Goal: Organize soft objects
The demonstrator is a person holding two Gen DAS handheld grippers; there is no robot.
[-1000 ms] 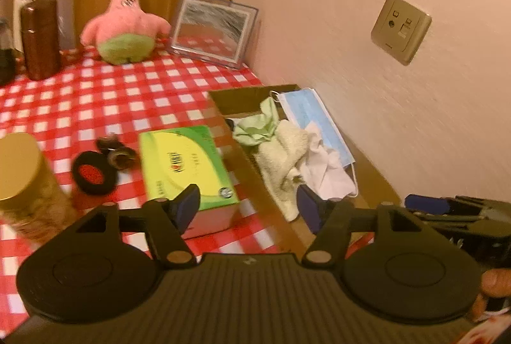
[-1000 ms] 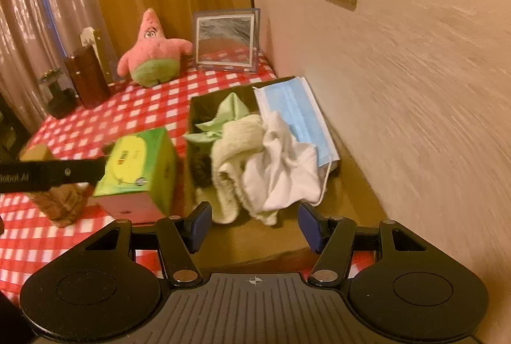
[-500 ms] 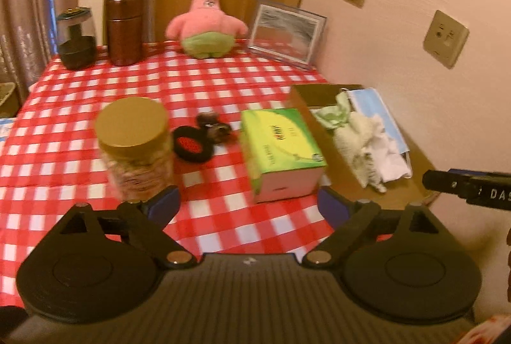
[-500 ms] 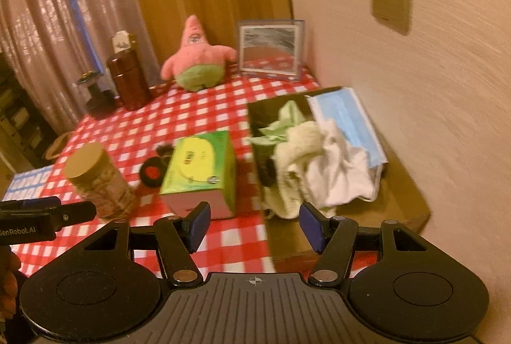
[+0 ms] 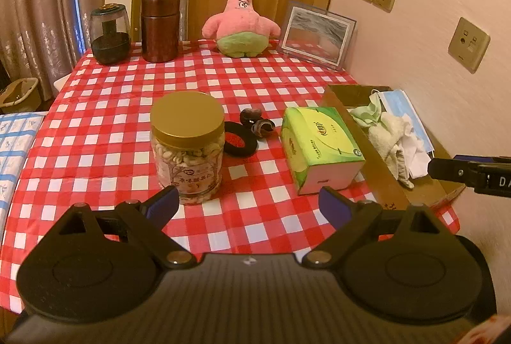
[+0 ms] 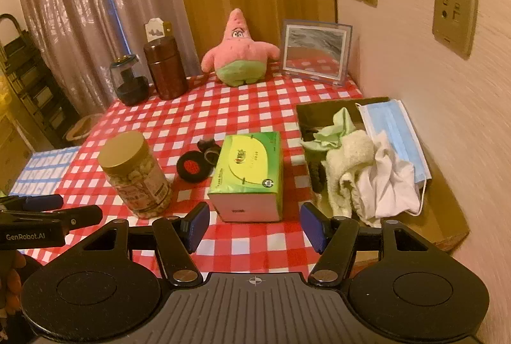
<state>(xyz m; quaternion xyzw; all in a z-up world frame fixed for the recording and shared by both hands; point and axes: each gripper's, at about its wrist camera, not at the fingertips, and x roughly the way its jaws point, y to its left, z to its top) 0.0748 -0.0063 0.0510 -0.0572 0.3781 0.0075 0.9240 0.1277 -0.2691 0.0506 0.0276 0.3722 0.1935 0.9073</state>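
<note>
Landmark: one cardboard box [image 6: 447,216] against the wall
Cloths in the box: three, one green [image 6: 332,133], one cream [image 6: 348,165], one white [image 6: 389,184]
Face masks on the box's wall side: one [image 6: 392,126]
Tissue boxes just beside the box: one [image 6: 249,171]
Lidded jars beyond the tissue box: three [image 5: 186,146] [image 5: 159,24] [image 5: 110,32]
Plush toys behind the box: one [image 5: 241,23]
Picture frames behind the box: one [image 5: 316,34]
</note>
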